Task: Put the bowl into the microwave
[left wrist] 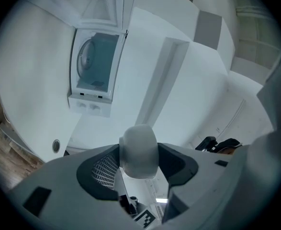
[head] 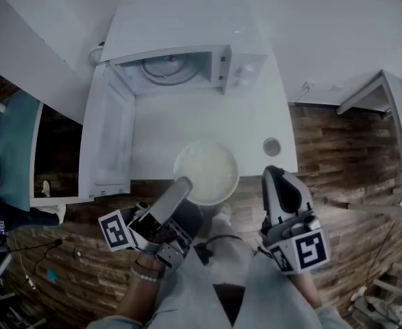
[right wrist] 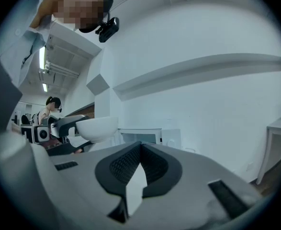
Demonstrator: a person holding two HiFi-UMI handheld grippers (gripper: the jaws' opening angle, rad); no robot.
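Left hand-held gripper (head: 184, 186) clamped on the near rim of the white bowl (head: 207, 171). The bowl looks lifted, over the front edge of the desk (head: 187, 125), well short of the microwave (head: 187, 64). Microwave door (head: 108, 139) already swung open to the left, cavity empty with the turntable showing. Right hand-held gripper (head: 274, 177) closed on nothing, off to the right of the bowl. Done: door open, bowl grasped. Left: carry the bowl forward, set it inside, let go. 1 small round object (head: 272, 146) on the desk, not in the path.
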